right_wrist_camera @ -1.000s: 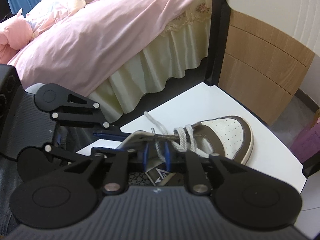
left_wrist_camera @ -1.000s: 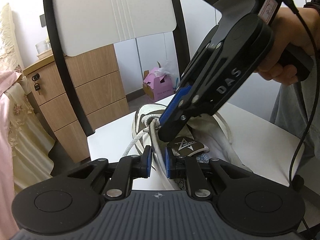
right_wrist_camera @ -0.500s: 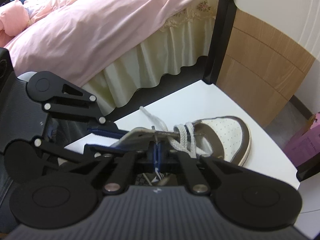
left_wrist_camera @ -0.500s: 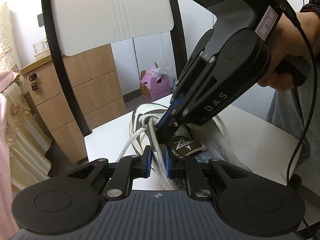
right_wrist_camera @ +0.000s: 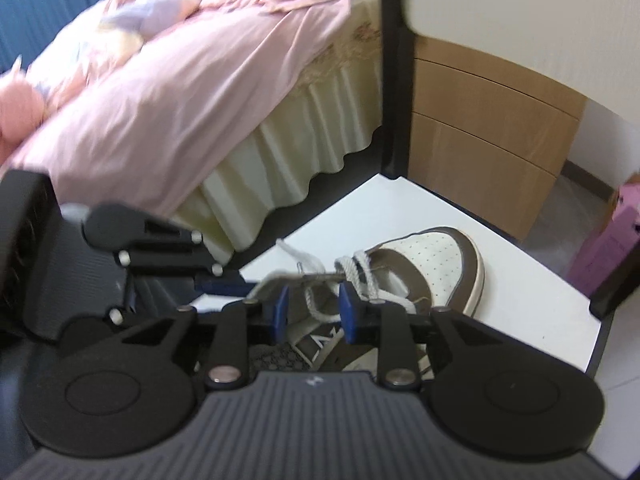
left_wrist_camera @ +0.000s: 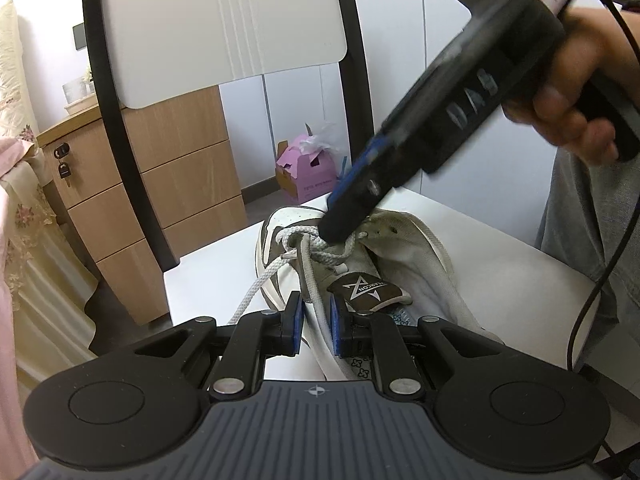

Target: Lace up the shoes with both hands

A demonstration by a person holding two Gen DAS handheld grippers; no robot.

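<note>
Shoe: the white and brown leather sneaker (left_wrist_camera: 360, 264) lies on the white square tabletop (left_wrist_camera: 500, 280), toe pointing away from the left camera, its brown tongue label just ahead of the left tool.
Lace: the white woven cotton shoelace (left_wrist_camera: 304, 252) crosses only the eyelets nearest the toe; 1 loose end with a metal tip trails off the shoe's side toward the table edge, and the upper eyelets show no lace.
Left gripper (left_wrist_camera: 316, 322): jaws a little apart, straddling the lace strand and the shoe's side wall; I cannot tell whether the blue pads actually bite.
Right gripper (right_wrist_camera: 312, 312): jaws spread wide, holding nothing, with a lace loop lying between and below them; the picture is smeared by motion.
Risk 1: the loop under the right tool is slack, so it could slide back out of its eyelet if the tool drags across it.
Risk 2: if the left pads are not clamped, a tug on the lace could shift the light shoe across the smooth tabletop.
Risk 3: the 2 tools sit close over the same eyelets and could collide.
Change in 0.5 s: the right jaws, then pressed together at the lace, now stand open and higher.
Left side: its gap and place match 0.5 s ago.
</note>
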